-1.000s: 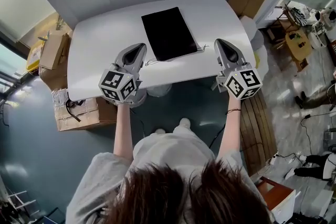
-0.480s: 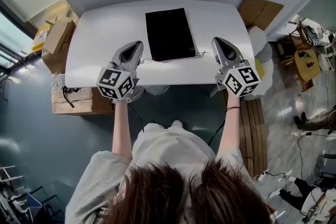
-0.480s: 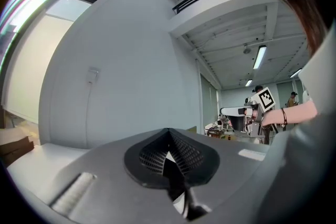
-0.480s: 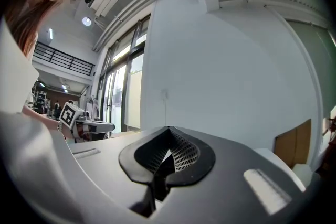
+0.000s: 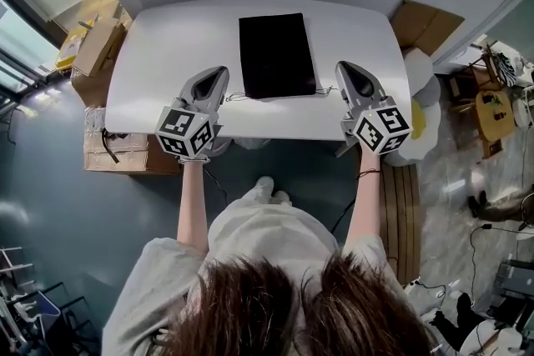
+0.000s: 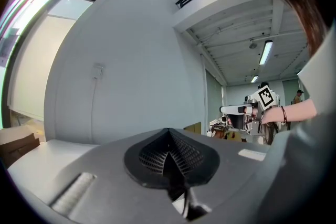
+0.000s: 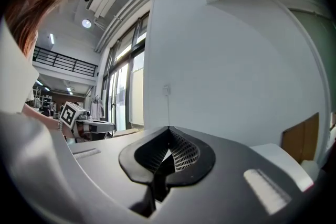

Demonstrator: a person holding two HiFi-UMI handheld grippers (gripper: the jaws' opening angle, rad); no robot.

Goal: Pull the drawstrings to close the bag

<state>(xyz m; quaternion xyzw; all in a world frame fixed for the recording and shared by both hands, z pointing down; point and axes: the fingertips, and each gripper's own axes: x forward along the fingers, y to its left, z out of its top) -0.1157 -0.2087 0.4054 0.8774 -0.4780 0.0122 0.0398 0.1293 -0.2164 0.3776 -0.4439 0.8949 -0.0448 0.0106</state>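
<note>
A flat black drawstring bag [image 5: 275, 54] lies on the white table [image 5: 167, 46], its mouth toward me. Thin drawstrings trail out at both near corners, the left one [image 5: 238, 98] and the right one [image 5: 326, 89]. My left gripper [image 5: 221, 72] is shut and empty, just left of the bag's near corner. On the other side my right gripper [image 5: 342, 66] is also shut on nothing, just right of the near corner. Both gripper views tilt up at the wall and ceiling; the closed tips meet in the left gripper view [image 6: 168, 131] and in the right gripper view [image 7: 169, 128]. The bag is hidden there.
Cardboard boxes [image 5: 100, 46] stand on the floor left of the table, another [image 5: 125, 154] lower down. A brown box [image 5: 427, 21] and a white round object [image 5: 417, 69] sit at the right. Wooden slats [image 5: 406, 204] lie on the floor by my right arm.
The head view has swung, so the table and the bag now sit more centred. Both grippers stay shut and keep their places beside the bag's near corners.
</note>
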